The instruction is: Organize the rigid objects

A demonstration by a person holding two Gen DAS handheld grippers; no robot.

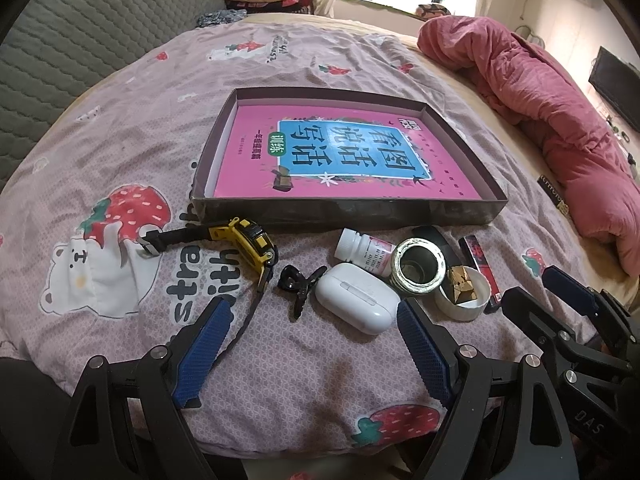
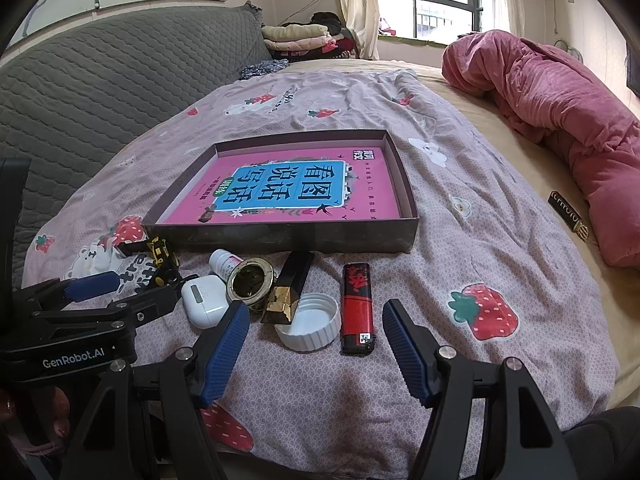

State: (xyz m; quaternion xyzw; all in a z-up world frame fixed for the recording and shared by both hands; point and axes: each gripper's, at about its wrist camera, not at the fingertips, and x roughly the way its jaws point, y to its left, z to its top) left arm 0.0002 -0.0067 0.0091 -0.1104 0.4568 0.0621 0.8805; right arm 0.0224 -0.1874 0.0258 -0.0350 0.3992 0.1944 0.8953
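Observation:
A shallow dark box [image 1: 344, 212] [image 2: 280, 236] lies on the bed with a pink book [image 1: 344, 152] [image 2: 288, 192] flat inside. In front of it sit a yellow-black watch [image 1: 256, 244], a black hair clip [image 1: 298, 282], a white earbud case [image 1: 356, 304] [image 2: 204, 300], a white pill bottle [image 1: 360, 248], a metal ring [image 1: 418, 268] [image 2: 251, 282], a white cap [image 1: 464, 296] [image 2: 310, 322] with a black-gold tube [image 2: 290, 288] leaning on it, and a red-black lighter [image 2: 357, 308]. My left gripper [image 1: 312, 316] is open just short of the earbud case. My right gripper [image 2: 314, 320] is open around the cap and lighter.
A rumpled pink blanket [image 1: 552, 120] [image 2: 560, 120] lies along the right side of the bed. A grey quilted headboard [image 2: 100, 92] rises at the left. A small dark labelled item [image 2: 568, 214] rests near the blanket. Folded clothes [image 2: 300, 38] are stacked at the far end.

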